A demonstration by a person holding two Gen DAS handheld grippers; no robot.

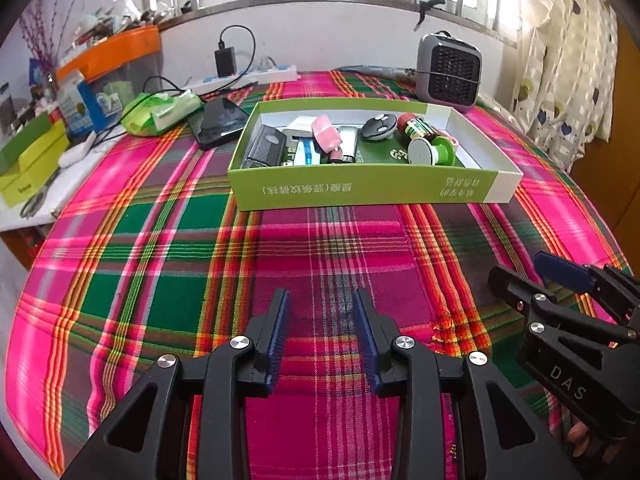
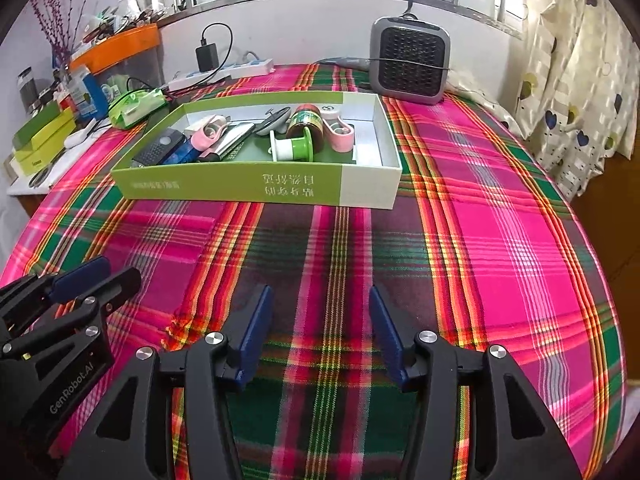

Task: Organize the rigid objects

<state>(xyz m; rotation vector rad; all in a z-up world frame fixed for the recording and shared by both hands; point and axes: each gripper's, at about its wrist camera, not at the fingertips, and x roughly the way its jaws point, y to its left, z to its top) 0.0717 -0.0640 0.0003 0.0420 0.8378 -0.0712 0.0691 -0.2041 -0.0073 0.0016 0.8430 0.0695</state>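
Box [image 1: 372, 188] of small items on plaid cloth [image 1: 160, 280], long axis left-right, well beyond left gripper [image 1: 322, 336], jaws apart, empty. From right wrist: same box [image 2: 256, 188], spool [image 2: 292, 148] inside lying sideways, axis left-right; right gripper [image 2: 320, 332] apart, empty.

A plaid cloth [image 2: 500, 240] in pink, green and red covers the surface across most of the frame. At upper right stands a grey fan heater [image 2: 410, 65], before a patterned curtain [image 2: 572, 92]. Upper left, a white power strip [image 2: 224, 70] carries a black charger [image 2: 206, 57]; beside it lie a green wipes packet [image 1: 160, 114] and a dark phone [image 1: 218, 122]. An orange bin [image 2: 120, 48] sits further left.
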